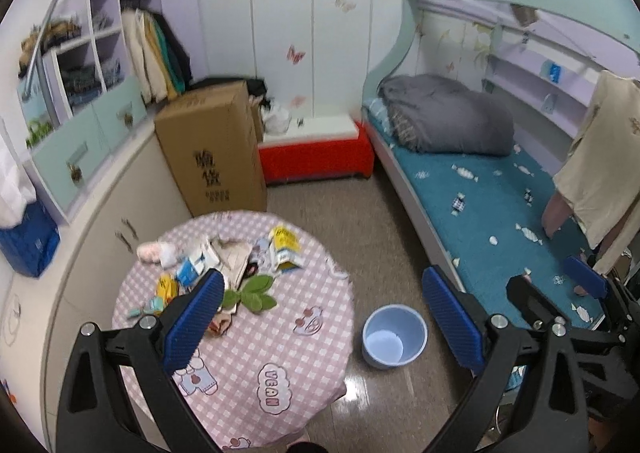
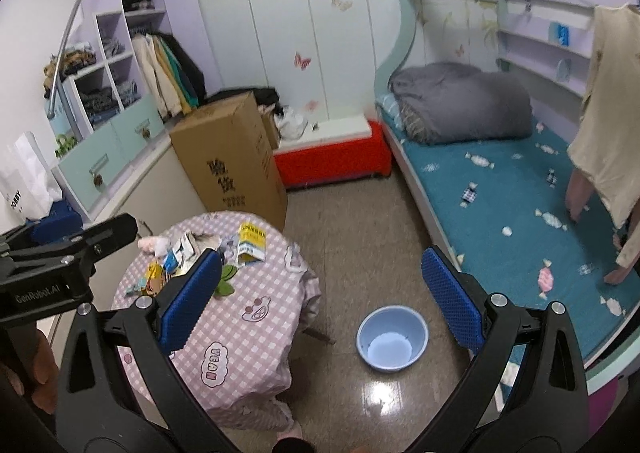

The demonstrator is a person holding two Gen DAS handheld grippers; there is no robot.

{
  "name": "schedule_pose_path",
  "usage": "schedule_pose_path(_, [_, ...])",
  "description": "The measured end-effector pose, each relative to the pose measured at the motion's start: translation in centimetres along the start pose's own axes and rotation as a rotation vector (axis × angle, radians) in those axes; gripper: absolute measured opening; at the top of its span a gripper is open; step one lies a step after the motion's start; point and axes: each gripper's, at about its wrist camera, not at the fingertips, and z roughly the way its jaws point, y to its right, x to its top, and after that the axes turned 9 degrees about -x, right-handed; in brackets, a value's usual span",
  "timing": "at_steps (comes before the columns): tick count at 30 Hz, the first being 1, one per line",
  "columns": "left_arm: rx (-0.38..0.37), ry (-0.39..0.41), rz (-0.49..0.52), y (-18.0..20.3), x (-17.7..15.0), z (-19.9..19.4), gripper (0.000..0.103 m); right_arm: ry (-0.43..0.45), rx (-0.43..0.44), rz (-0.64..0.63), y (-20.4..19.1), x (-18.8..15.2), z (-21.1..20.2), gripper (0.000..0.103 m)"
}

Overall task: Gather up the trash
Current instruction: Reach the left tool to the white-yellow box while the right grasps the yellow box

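**Both tongs held open above the littered table and the floor bin**

Far left, I see a white and mint shelf unit [image 1: 96, 121] along the wall, with a tall cardboard box [image 1: 212, 151] standing on the floor just right of it. Nearer, the round table [image 1: 256, 337], under a pink checked cloth, carries the trash [image 1: 224, 261]: a loose heap of wrappers, crumpled paper and small cartons on its far-left part, with a yellow and white carton [image 2: 251, 244] at the right edge of the heap. My left tongs [image 1: 324, 321] hang open and empty, the left pad over the heap and the right pad over the bed's edge. My right tongs [image 2: 320, 297] are likewise spread wide with nothing between the pads. To the right of the table, a light blue bin [image 2: 392, 337] stands upright on the floor, apart from the table; I can make out nothing in it. A red bench [image 1: 316, 151] sits against the far wall. At the right, the bed [image 2: 516, 213] has a teal sheet and a grey folded duvet [image 2: 460, 109] at its far end.
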Motion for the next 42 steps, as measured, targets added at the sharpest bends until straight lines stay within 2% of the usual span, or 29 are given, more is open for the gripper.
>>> schedule_pose_path(11, [0.026,-0.193,-0.156,-14.6,-1.7,11.3,0.097,-0.215,0.053,-0.023,-8.4,-1.1,13.4,0.098])
schedule_pose_path(16, [-0.006,-0.28,-0.245,-21.7,-2.3,16.9,0.097,-0.309,0.053,0.004,-11.8,-2.4,19.5,0.098])
schedule_pose_path(19, [-0.029,-0.322,-0.264,-24.1,-2.6,19.2,0.096,-0.347,0.048,0.016,-13.2,-3.3,22.4,0.098])
schedule_pose_path(23, [-0.053,-0.402,-0.285,-26.6,-3.1,23.0,0.076,-0.391,0.043,0.015,-15.1,-4.4,25.2,0.097])
schedule_pose_path(26, [-0.074,-0.45,-0.297,-27.9,-3.5,25.2,0.074,-0.407,0.026,0.027,-16.0,-4.6,27.0,0.097])
schedule_pose_path(29, [-0.088,-0.507,-0.259,-28.0,-4.0,27.5,0.066,-0.411,0.01,0.036,-16.6,-4.6,28.3,0.097])
schedule_pose_path(32, [-0.116,-0.568,-0.257,-27.9,-4.4,29.6,0.065,-0.415,0.003,0.038,-17.0,-4.7,29.3,0.097])
schedule_pose_path(34, [-0.134,-0.585,-0.258,-27.8,-4.4,30.5,0.057,-0.414,0.005,0.039,-17.3,-4.6,29.8,0.097])
schedule_pose_path(35, [-0.146,-0.594,-0.264,-27.9,-4.4,31.0,0.041,-0.413,0.004,0.039,-17.3,-4.6,30.0,0.097])
schedule_pose_path(36, [-0.156,-0.603,-0.272,-28.0,-4.5,31.3,0.033,-0.411,0.002,0.036,-17.5,-4.5,30.3,0.097])
schedule_pose_path(40, [-0.183,-0.566,-0.289,-29.0,-4.2,30.3,0.03,-0.398,0.004,0.023,-18.5,-3.9,31.3,0.097])
schedule_pose_path(42, [-0.196,-0.511,-0.315,-29.8,-3.5,28.6,0.028,-0.385,-0.004,0.006,-19.1,-3.6,32.2,0.097])
